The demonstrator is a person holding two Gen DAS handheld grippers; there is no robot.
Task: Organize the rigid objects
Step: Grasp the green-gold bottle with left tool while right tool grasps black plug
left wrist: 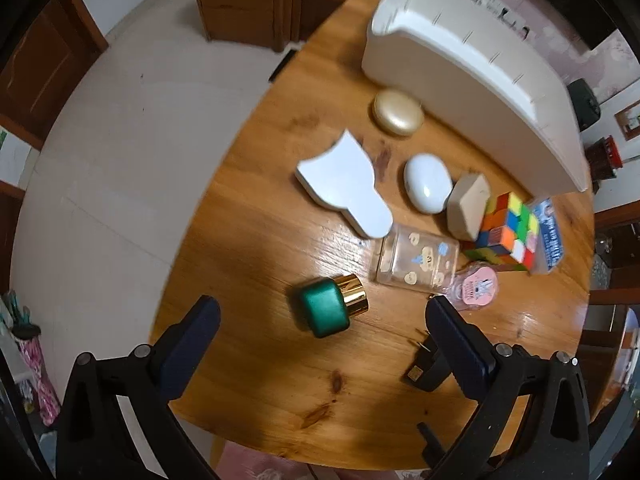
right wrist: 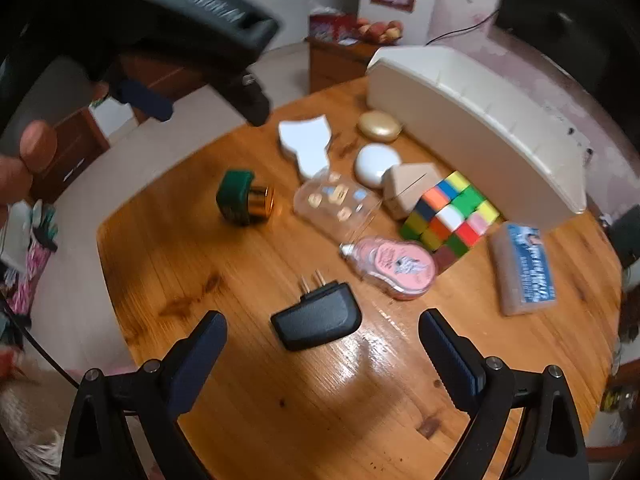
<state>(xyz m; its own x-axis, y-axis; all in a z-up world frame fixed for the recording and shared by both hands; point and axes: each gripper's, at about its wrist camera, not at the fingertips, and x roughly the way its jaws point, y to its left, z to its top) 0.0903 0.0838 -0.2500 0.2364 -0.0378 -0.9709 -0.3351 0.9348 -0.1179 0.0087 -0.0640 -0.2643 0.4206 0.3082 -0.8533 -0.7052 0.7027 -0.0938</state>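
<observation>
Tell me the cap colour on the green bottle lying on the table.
Shiny gold cap on the green bottle; clearest in the left wrist view.

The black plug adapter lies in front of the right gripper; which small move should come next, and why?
Probably lower the right gripper straight onto the black plug adapter. Its jaws stand open and empty, the adapter lies flat and apart from other objects, roughly centred ahead of them.
</observation>
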